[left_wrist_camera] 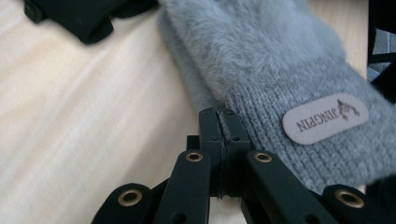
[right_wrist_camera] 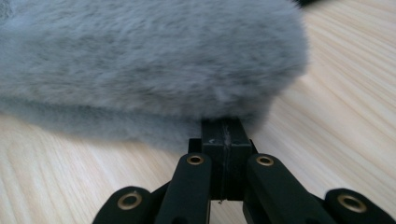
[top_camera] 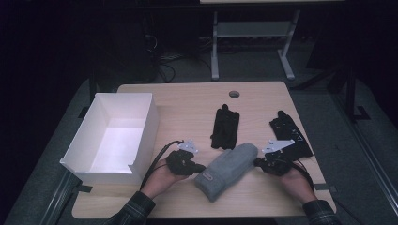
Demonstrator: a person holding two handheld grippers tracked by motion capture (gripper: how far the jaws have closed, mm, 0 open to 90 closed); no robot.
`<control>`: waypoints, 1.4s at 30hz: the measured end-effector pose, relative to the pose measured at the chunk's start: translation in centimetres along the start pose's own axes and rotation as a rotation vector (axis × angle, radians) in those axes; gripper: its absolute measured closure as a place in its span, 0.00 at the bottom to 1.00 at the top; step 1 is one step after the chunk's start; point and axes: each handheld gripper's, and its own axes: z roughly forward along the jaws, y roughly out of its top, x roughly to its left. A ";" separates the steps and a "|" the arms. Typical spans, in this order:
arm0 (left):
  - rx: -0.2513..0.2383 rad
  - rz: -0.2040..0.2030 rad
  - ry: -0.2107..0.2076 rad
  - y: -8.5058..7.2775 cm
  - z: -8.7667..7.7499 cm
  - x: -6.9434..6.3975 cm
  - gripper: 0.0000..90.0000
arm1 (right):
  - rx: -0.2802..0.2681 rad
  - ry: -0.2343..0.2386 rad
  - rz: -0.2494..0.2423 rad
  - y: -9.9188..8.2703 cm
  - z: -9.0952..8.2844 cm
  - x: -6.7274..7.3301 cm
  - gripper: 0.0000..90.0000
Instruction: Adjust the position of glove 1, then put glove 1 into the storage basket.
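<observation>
Your left hand-held gripper (top_camera: 201, 168) sits at the knit cuff end of the grey mitten (top_camera: 227, 169), near the front edge of the tabletop (top_camera: 187, 98). In the left gripper view its jaws are pressed together with no gap, tips at the edge of the ribbed cuff (left_wrist_camera: 299, 140); can't tell whether any fabric is pinched between them. The cuff carries an oval label (left_wrist_camera: 324, 118) reading JINGPIN. Your right hand-held gripper (top_camera: 259, 162) is at the opposite, fluffy end of the mitten. In the right gripper view its jaws are also clenched flat against each other, tips right under the fuzzy edge (right_wrist_camera: 154, 70); contact looks likely, but an actual pinch on the fur isn't clear. The mitten lies flat on the wood, diagonal, cuff toward you and left, rounded tip up and right, between your two hands. Just behind it lies a black glove (top_camera: 225, 126), fingers pointing away from you. A second black glove (top_camera: 290, 133) lies at the right side, partly behind your right gripper's grey plate (top_camera: 278, 145). A white open box (top_camera: 115, 136) stands at the left of the tabletop, just beside your left hand (top_camera: 162, 176), well apart from the mitten.
</observation>
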 end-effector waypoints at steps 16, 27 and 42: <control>0.003 -0.061 0.026 -3.4 -2.1 -1.7 0.95 | -0.007 0.081 -0.086 2.5 2.9 2.2 0.96; -0.136 -0.065 0.034 0.7 -2.6 -0.4 0.43 | -0.025 -0.017 -0.029 0.7 1.5 0.7 0.45; -0.075 -0.020 0.037 4.1 2.9 0.2 0.15 | -0.017 -0.029 -0.015 -0.7 1.3 -0.5 0.29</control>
